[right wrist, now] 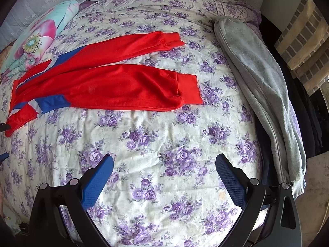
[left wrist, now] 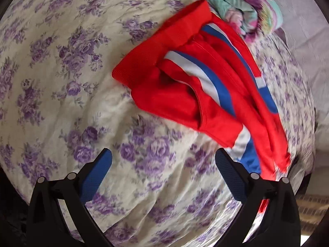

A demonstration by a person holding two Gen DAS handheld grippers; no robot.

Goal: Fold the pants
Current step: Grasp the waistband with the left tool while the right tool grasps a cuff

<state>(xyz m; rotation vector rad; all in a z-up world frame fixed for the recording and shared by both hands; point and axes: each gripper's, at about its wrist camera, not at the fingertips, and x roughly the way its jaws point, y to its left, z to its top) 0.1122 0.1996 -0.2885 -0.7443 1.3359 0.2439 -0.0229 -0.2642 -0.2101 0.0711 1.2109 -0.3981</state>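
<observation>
Purple flowers cover the bed sheet (right wrist: 156,140), and both grippers hang over it with nothing in them.

The red pants (right wrist: 107,86) lie flat on the sheet, not folded yet. They have blue and white stripes near the top. In the right wrist view they are out past the fingertips and off to the left. The two legs run sideways, from the waist end at the far left to the cuffs in the middle. The near leg's cuff (right wrist: 188,91) is the closest part to these fingers, but it is well apart from them.

The right gripper (right wrist: 164,164) has its blue fingers spread wide. Only flowery sheet shows between them.

The left gripper (left wrist: 163,160) is spread wide too, and it holds nothing. In its view the waist end (left wrist: 162,41) of the pants is bunched up ahead of the fingers and a bit to the right. The red cloth runs down past the right finger (left wrist: 230,177), very near it. I can't tell if it touches.

So the left gripper is nearer the waist, and the right one faces the cuffs. I think each must reach forward to its own end before a fold can start.

A flowery pink and green blanket (right wrist: 39,39) sits beyond the pants. A grey towel (right wrist: 257,86) lies far to the right.
</observation>
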